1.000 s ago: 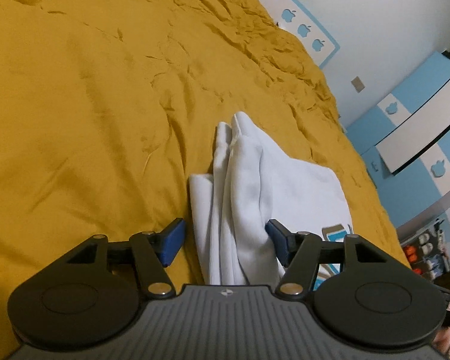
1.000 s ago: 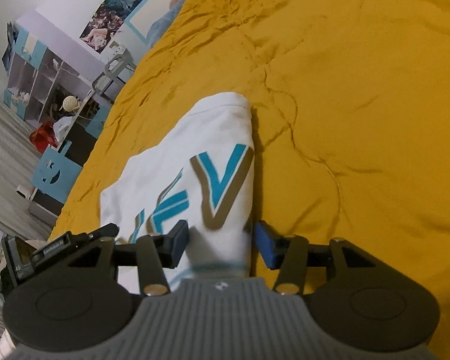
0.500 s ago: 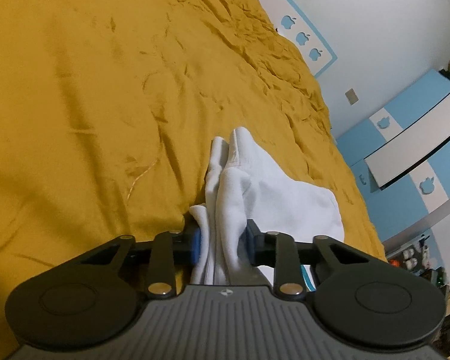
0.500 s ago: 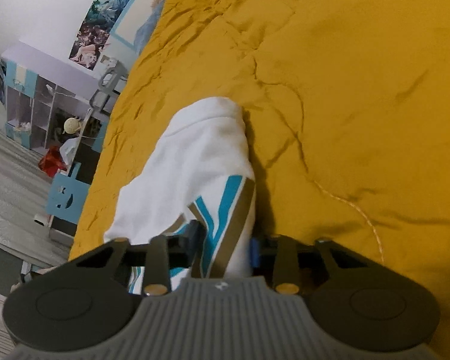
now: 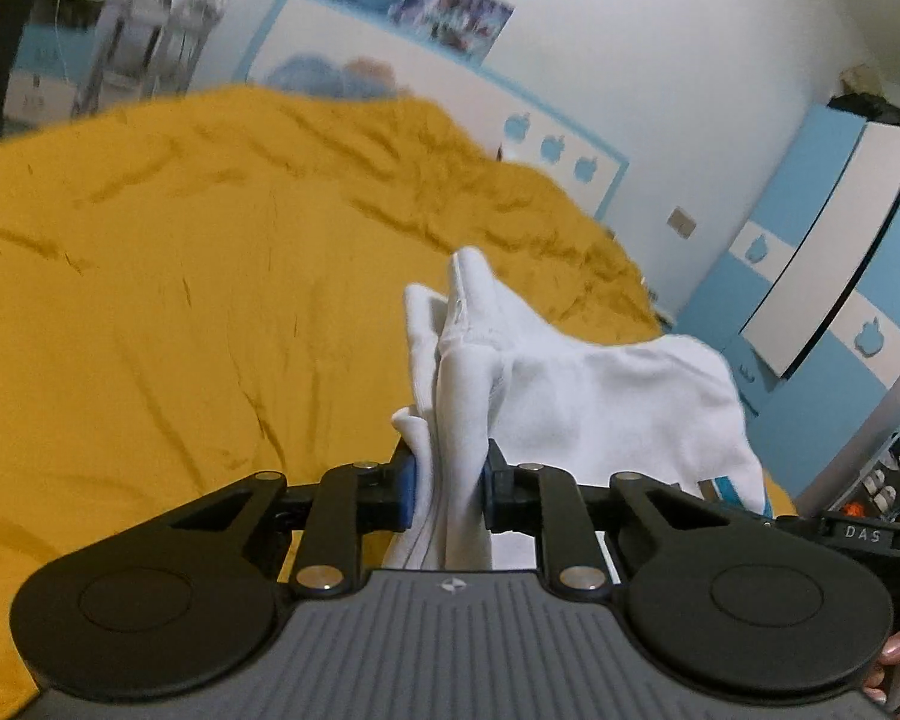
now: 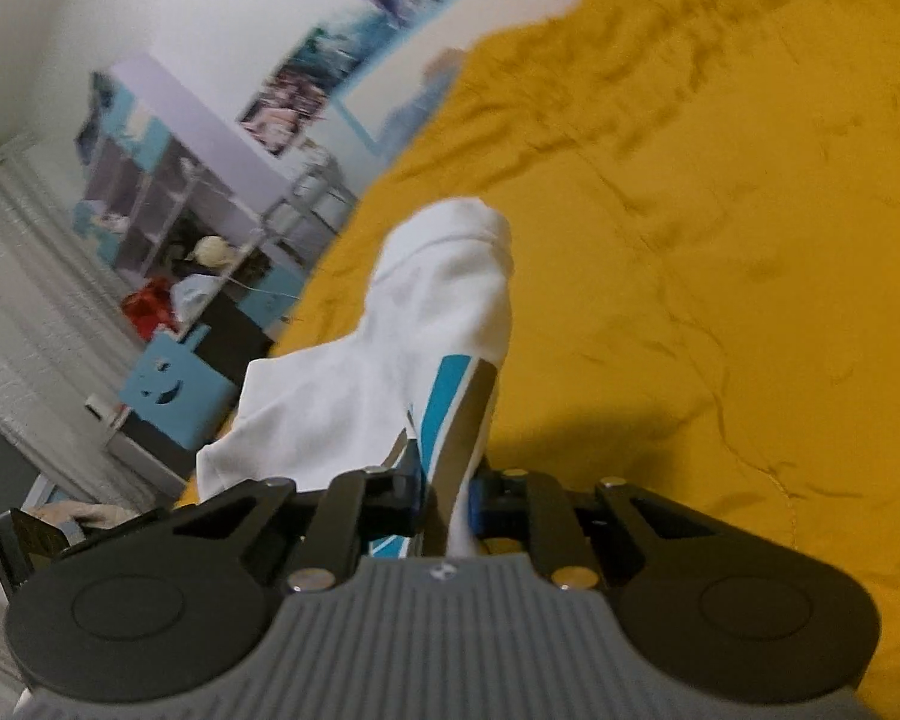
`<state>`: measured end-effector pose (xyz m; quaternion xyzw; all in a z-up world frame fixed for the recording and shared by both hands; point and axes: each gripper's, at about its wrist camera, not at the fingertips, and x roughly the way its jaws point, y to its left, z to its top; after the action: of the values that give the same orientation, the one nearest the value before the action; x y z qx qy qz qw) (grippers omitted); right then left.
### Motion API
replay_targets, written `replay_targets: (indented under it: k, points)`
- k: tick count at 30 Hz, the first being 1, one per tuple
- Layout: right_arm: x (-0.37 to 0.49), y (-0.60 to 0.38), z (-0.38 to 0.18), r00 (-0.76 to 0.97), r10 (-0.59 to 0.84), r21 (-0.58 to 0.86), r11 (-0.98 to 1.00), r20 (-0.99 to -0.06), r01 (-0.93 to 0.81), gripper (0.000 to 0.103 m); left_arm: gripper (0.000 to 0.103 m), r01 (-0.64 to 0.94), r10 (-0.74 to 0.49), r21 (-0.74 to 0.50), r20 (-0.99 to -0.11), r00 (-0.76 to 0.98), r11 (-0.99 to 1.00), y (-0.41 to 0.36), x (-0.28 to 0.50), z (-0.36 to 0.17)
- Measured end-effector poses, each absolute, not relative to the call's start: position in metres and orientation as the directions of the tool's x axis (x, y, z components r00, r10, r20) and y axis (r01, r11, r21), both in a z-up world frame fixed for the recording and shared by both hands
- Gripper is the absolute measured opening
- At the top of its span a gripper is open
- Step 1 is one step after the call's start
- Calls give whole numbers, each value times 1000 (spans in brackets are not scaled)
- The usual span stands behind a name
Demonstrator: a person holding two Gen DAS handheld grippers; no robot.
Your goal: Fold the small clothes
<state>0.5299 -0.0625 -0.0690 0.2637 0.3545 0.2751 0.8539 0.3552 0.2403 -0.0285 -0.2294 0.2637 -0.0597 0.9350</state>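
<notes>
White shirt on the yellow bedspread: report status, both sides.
Left hand-held gripper and right hand-held gripper just closed, each clamped on bunched cloth. White shirt lifted off the yellow bedspread. Nothing in the way.

Each fisheye camera sits just behind its own gripper's two black fingers, close above the wrinkled mustard-yellow bedspread [image 5: 150,312], looking forward and slightly down. The left view faces the blue-and-white wardrobe [image 5: 822,276]; the right faces a shelf unit [image 6: 150,192]. Both share the bedspread [image 6: 720,240] and the white printed garment [image 5: 600,396] [image 6: 390,360].
</notes>
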Motion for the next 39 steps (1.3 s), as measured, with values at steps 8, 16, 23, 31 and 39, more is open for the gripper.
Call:
replay_targets:
  k: [8, 16, 23, 31, 39]
  points:
    - [439, -78, 2, 635, 686, 609, 685, -356, -399, 7, 22, 27, -199, -424, -366, 909, 905, 210, 270, 34]
    - [348, -126, 49, 640, 700, 596, 671, -316, -441, 7, 22, 55, -210, -396, -360, 909, 917, 165, 214, 79]
    - [282, -173, 60, 636, 709, 600, 661, -305, -450, 7, 22, 95, -253, -386, -383, 888, 918, 143, 185, 80]
    - [237, -208, 53, 623, 707, 620, 663, -335, -420, 7, 22, 123, -295, -391, -418, 859, 912, 129, 163, 68]
    - [237, -213, 29, 589, 700, 631, 679, -403, -376, 7, 22, 95, -312, -426, -474, 824, 900, 135, 157, 40]
